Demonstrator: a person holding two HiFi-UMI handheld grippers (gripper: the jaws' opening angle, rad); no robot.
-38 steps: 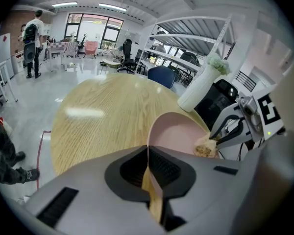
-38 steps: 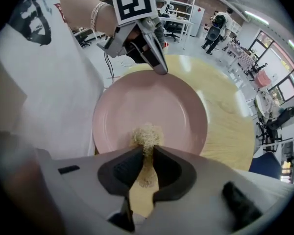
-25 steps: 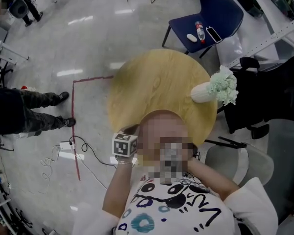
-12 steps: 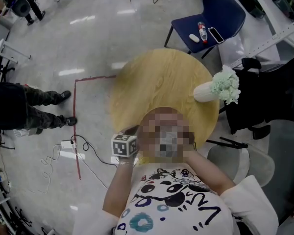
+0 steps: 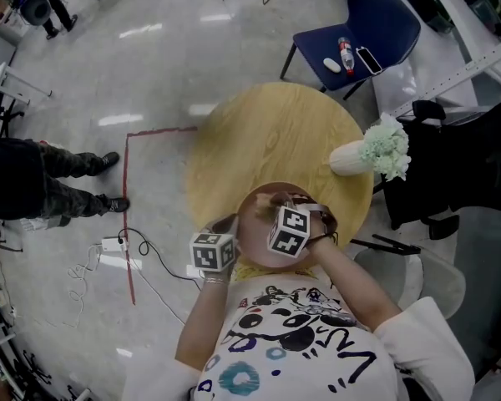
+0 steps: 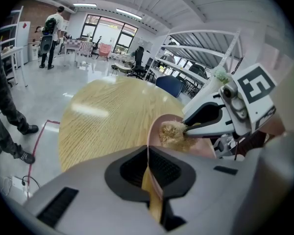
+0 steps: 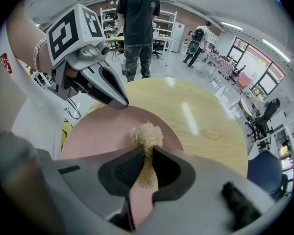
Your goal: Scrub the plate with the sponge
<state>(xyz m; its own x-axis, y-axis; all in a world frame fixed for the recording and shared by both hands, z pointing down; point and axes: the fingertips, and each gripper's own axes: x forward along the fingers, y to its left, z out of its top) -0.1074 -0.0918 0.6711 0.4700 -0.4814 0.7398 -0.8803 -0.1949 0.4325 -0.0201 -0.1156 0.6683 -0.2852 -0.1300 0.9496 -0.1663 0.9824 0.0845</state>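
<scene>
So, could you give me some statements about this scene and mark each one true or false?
1. The left hand-held gripper clamps the rim of the plate. True.
2. The right hand-held gripper is empty. False: it is shut on the sponge, which touches the plate.
3. The plate lies flat on the table. False: it is held up by its rim.
4. A vase with green flowers is on the table. True.

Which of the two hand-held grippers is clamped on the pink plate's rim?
The left hand-held gripper: its jaws pinch the plate edge, while the right hand-held gripper holds the tan fibrous sponge instead.
</scene>
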